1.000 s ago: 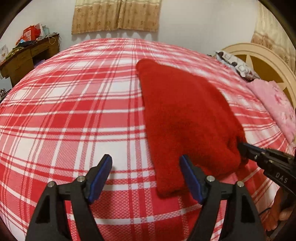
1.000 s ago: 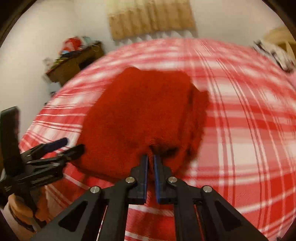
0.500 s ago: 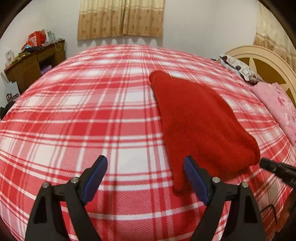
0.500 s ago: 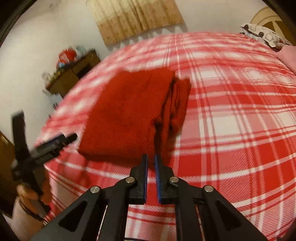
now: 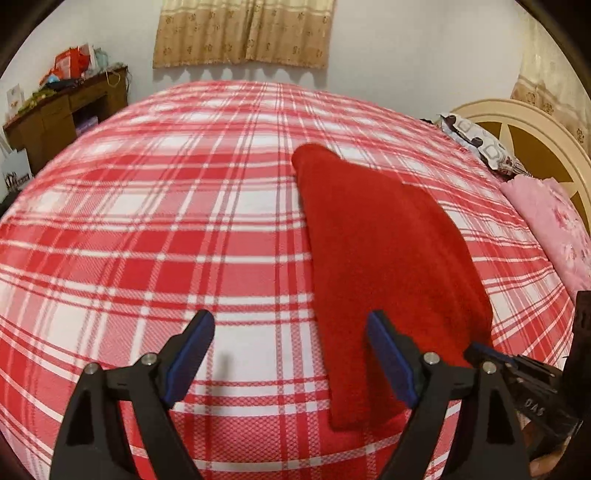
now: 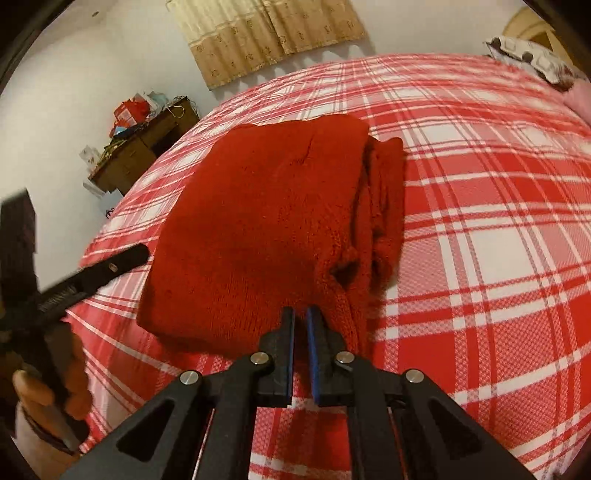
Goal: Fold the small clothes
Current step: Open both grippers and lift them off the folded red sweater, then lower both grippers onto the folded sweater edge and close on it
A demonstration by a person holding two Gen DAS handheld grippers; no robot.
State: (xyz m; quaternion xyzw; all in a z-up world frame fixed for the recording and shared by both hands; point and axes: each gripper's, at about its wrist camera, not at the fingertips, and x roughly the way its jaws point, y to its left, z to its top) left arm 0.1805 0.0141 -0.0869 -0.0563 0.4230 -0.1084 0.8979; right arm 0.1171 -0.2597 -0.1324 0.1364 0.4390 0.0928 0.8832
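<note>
A folded red knit garment (image 5: 384, 258) lies on the red and white plaid bed (image 5: 155, 236); it also shows in the right wrist view (image 6: 258, 229), with a bunched edge on its right side. My left gripper (image 5: 291, 350) is open and empty, above the bed at the garment's near left corner. My right gripper (image 6: 300, 317) is shut with nothing between its pads, just short of the garment's near edge. It also shows in the left wrist view (image 5: 517, 373) at the lower right.
A wooden desk (image 5: 62, 114) with clutter stands left of the bed by the wall. A pink pillow (image 5: 554, 225) and a patterned pillow (image 5: 480, 144) lie against the cream headboard (image 5: 532, 129) on the right. Curtains (image 5: 243, 33) hang on the far wall.
My right gripper let go of the garment's corner and drew back, staying shut. The garment settled flat. My left gripper stayed open and shifted slightly.
</note>
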